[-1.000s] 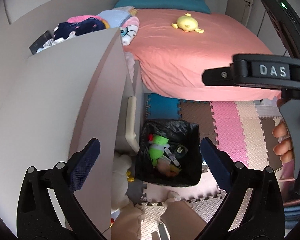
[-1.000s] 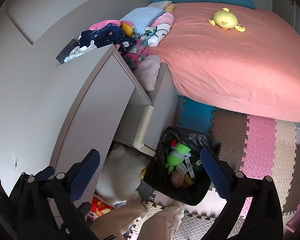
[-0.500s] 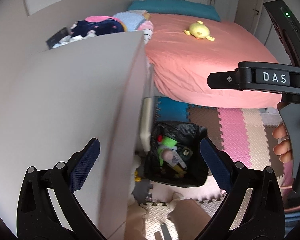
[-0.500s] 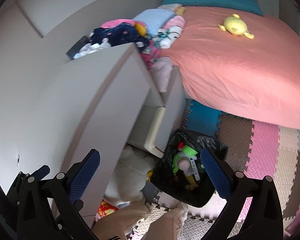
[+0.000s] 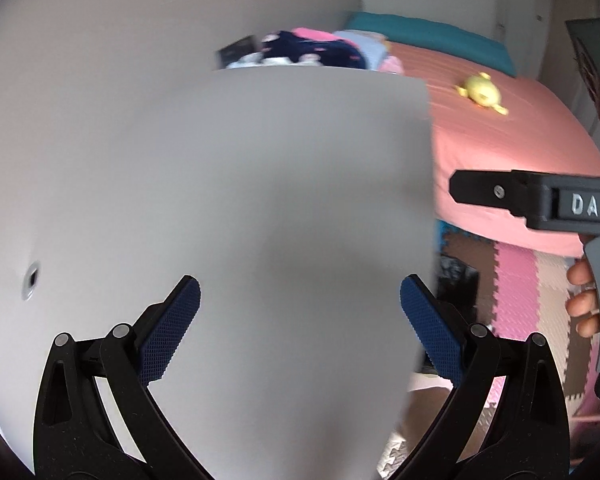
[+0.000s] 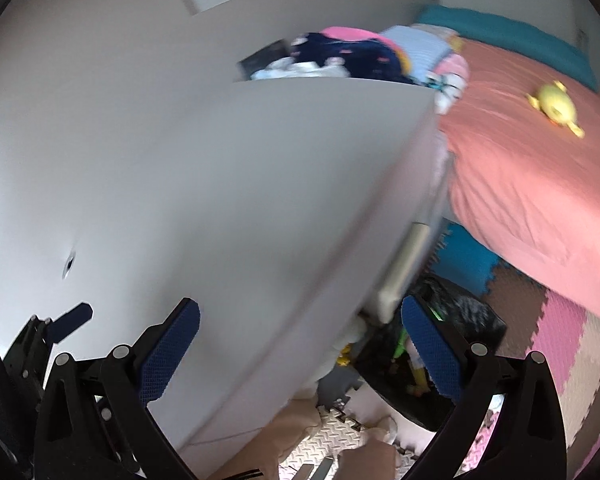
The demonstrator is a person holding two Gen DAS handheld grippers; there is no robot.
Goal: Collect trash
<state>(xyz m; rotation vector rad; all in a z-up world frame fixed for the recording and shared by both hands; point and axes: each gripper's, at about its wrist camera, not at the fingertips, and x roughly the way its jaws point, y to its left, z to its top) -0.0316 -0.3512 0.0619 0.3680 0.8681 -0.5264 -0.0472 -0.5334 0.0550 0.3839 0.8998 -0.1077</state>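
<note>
A grey counter (image 5: pixel 220 220) fills most of both wrist views, its flat top bare apart from a small hole at about 9 o'clock. Beyond its far edge, at 12 o'clock, lies a heap of clothes (image 6: pixel 348 56) in navy, pink and pale blue. The bed (image 6: pixel 532 168) with a salmon-pink cover takes up the 2 o'clock part of both views, a teal pillow (image 5: pixel 428 42) at its head and a yellow plush toy (image 5: pixel 480 92) lying on the cover. Below the bed, foam floor mats (image 6: pixel 560 332) in pink, brown, cream and blue cover the floor at 4 o'clock.

The trash bin (image 6: pixel 472 320), lined with a black bag, stands on the mats just beside the counter's side, at 5 o'clock in the right view; it holds trash, among it something green (image 6: pixel 400 344), partly hidden behind the right tool's finger. In the left view only a dark sliver of it shows past the counter's edge at 3 o'clock.

The left tool (image 5: pixel 300 328) hangs over the counter top with its blue-padded fingers spread wide and nothing between them. The right tool (image 6: pixel 300 344) is equally wide and empty, its left finger over the counter and its right finger in front of the bin. In the left view the right tool's body, marked DAS, shows at 3 o'clock with the person's fingers (image 5: pixel 582 292) around its handle.
</note>
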